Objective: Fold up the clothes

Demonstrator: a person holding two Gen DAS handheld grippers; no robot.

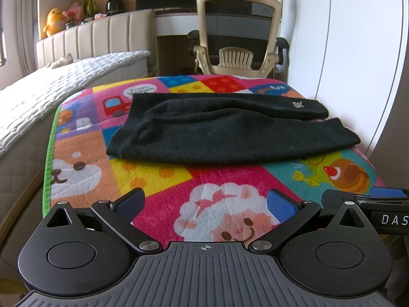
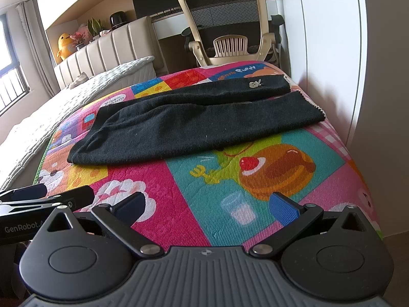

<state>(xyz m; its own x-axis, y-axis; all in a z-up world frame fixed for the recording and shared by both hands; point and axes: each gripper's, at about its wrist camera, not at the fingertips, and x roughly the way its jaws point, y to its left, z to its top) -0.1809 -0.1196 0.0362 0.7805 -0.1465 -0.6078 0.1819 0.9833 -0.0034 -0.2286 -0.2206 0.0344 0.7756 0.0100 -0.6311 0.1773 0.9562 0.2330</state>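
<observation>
Garment: black trousers (image 1: 225, 133) lie on the colourful mat (image 1: 163, 179), toward its far edge, legs laid alongside each other, cuffs at the right edge.
Done: apparently one lengthwise fold; cloth lies fairly flat.
Left: likely folding across the length.
Left hand-held gripper (image 1: 207, 202): spread, empty, at the mat's near edge.
Right hand-held gripper (image 2: 208, 204): spread, empty, beside it.
</observation>
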